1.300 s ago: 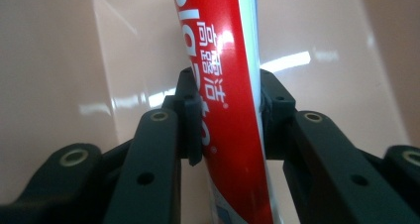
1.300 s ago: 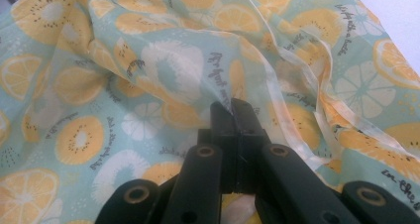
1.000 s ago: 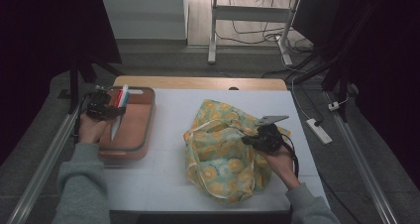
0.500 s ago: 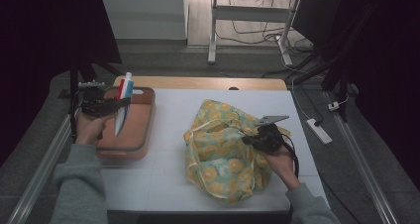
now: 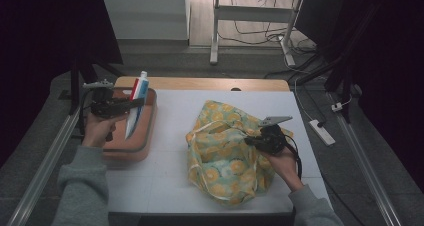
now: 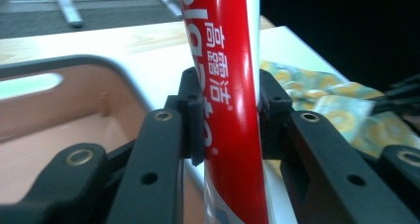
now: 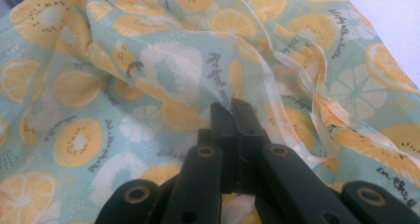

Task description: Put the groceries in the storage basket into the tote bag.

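The left hand-held gripper [image 5: 131,105] clamps a red, white and blue tube [image 5: 136,104] across its middle, its pads [image 6: 192,116] pressed on both sides, and holds it lifted and tilted over the brown tray [image 5: 145,145] at the tabletop's [image 5: 170,136] left. The right hand-held gripper [image 7: 232,107] is fully closed, pinching a fold of the fruit-print bag [image 5: 225,156], which lies crumpled right of the tray.
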Tool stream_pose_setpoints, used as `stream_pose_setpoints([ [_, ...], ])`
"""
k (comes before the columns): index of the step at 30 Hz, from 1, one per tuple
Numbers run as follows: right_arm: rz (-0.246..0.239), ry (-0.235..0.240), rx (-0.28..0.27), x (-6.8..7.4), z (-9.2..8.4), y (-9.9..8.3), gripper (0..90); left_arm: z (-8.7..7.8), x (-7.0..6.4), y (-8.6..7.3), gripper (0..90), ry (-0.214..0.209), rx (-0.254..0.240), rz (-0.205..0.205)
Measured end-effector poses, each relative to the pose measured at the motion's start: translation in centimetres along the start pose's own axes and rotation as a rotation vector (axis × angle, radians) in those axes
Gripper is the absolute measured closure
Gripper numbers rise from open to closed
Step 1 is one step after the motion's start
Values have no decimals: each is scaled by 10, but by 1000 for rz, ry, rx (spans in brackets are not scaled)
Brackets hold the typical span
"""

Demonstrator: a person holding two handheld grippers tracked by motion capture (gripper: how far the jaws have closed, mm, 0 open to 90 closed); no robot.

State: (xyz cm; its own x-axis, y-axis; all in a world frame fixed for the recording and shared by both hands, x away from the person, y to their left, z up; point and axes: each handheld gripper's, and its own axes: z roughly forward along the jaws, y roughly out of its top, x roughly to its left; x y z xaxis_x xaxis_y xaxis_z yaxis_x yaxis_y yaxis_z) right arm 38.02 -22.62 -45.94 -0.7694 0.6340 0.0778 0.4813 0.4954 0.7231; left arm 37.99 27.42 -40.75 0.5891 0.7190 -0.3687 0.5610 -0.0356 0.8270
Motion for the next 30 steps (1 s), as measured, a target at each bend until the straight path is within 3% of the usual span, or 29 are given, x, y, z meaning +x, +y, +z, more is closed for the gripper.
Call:
stream_pose_setpoints([
  [4,-2,-1,0,0,0,0,890,4,-9,2,697,-61,1,18],
  [30,-2,-2,0,0,1,0,890,46,-80,4,702,-230,92,183],
])
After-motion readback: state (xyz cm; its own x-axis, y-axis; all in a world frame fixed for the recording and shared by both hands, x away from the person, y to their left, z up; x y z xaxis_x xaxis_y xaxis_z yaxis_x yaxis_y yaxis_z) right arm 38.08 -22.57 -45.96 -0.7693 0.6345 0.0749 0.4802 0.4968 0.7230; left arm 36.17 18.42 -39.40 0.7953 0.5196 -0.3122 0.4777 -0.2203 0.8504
